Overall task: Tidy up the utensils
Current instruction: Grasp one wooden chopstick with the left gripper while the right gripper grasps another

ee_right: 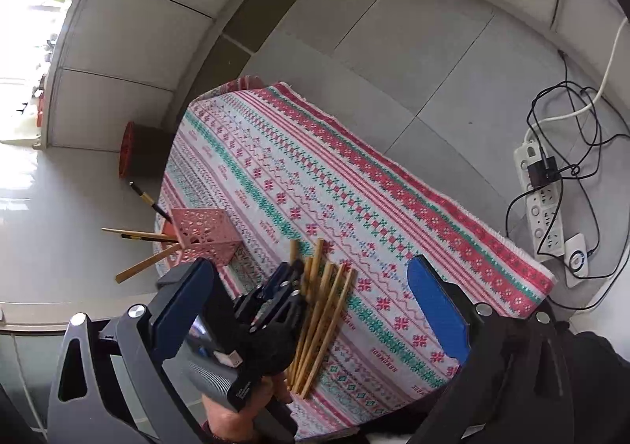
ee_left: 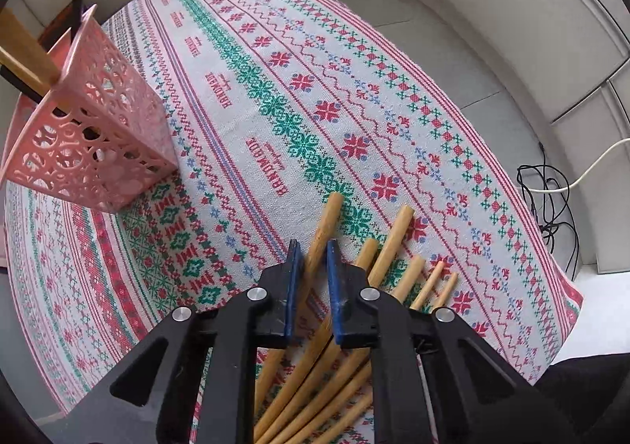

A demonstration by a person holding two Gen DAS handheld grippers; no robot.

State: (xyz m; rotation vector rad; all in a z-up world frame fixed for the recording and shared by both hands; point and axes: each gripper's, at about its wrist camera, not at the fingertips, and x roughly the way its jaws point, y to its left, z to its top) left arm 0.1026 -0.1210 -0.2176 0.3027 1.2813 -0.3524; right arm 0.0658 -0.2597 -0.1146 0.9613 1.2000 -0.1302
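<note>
**Left claw closed on a bamboo chopstick; right claw spread wide above the table**

The bamboo chopstick I have hold of is the leftmost of a loose bundle lying on the patterned tablecloth. Its rounded end sticks out past my left gripper, and the shaft runs back between the 2 blue pads, which have drawn in against its sides. No earlier view tells me more than that: the claw is clenched on this 1 stick.

The other bamboo chopsticks fan out just to the right of it, side by side, touching or nearly touching each other, their ends pointing away from me. From my right wrist the same bundle lies near the near edge of the cloth, with my left gripper and the hand carrying it pressed down over its left side.

My right gripper hangs above the table with its blue pads far apart and nothing between them.

Well off to the left stands the pink perforated utensil holder, upright on the cloth, with wooden and dark handles leaning out of its top. Beyond the table, on the grey tiled floor, lie a white power strip and tangled black cables.
</note>
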